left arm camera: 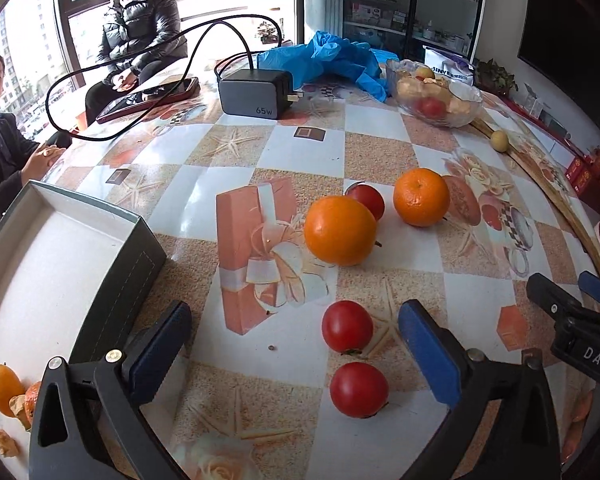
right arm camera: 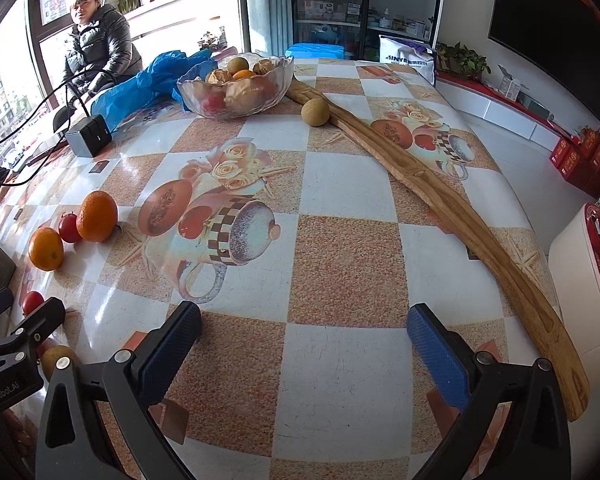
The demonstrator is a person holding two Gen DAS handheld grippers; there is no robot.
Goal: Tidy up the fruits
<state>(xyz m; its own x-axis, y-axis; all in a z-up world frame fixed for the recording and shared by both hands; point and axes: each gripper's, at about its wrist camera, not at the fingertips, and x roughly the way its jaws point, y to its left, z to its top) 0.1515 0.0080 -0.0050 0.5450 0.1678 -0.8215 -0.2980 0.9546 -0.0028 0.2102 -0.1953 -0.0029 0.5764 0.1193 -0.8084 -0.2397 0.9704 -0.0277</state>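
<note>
My left gripper [left arm camera: 296,344] is open wide above the patterned table, nothing pressed between its blue pads. Two red tomatoes [left arm camera: 347,326] [left arm camera: 359,389] lie between and just ahead of its fingers. Beyond them sit a large orange [left arm camera: 339,229], a third tomato [left arm camera: 367,200] and a second orange [left arm camera: 421,197]. A grey box with a white inside [left arm camera: 40,264] stands at the left and holds a small orange [left arm camera: 3,390] and peel scraps. My right gripper [right arm camera: 304,344] is open over bare tablecloth. The oranges [right arm camera: 97,216] [right arm camera: 46,249] lie far to its left.
A glass bowl of fruit [left arm camera: 436,94] [right arm camera: 236,86] stands at the back beside blue plastic bags [left arm camera: 328,58]. A round yellow fruit [right arm camera: 315,112] rests against a long wooden board [right arm camera: 440,200]. A charger [left arm camera: 256,92], cable and phone [left arm camera: 148,98] lie far left. Two people sit beyond the table.
</note>
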